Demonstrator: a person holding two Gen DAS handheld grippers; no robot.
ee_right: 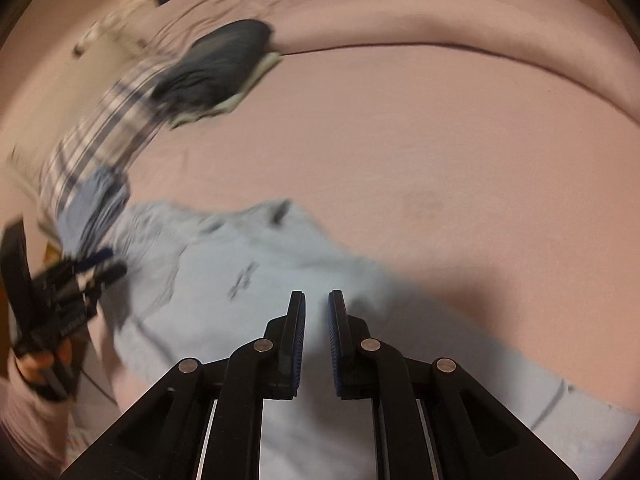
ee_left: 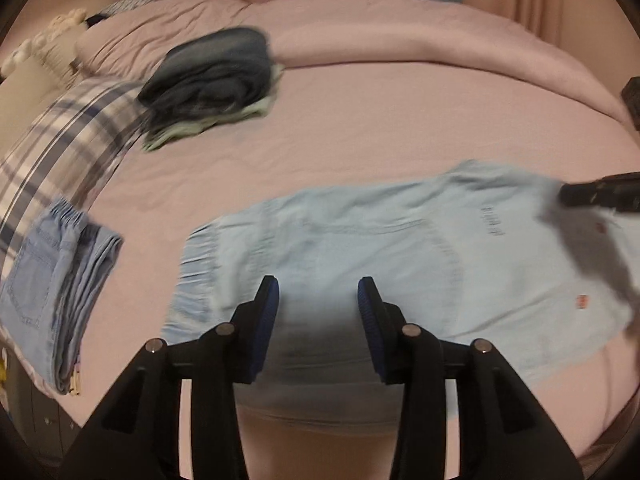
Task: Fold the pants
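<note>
1. We hold the left gripper [ee_left: 318,286] over the light blue pants [ee_left: 400,264], its jaws spread wide, gripping nothing.
2. The pants lie flat across the near edge of the bed [ee_left: 380,120], elastic waistband toward the left side, the legs running off to the right.
3. Our right gripper [ee_right: 317,300] hangs above the leg end of the pants [ee_right: 248,280]; its jaws stand a narrow gap apart, with no cloth between them.
4. From the left wrist view, the right gripper [ee_left: 600,194] pokes in at the far right edge of the pants; from the right wrist view, the left gripper [ee_right: 100,272] sits at the waistband end, blurred.
5. A folded pair of jeans [ee_left: 52,280] rests at the bed's left edge, partly on a plaid pillow [ee_left: 72,136].
6. A dark folded stack [ee_left: 212,84] sits toward the far left corner, just beside the rolled pink duvet [ee_left: 400,32].
</note>
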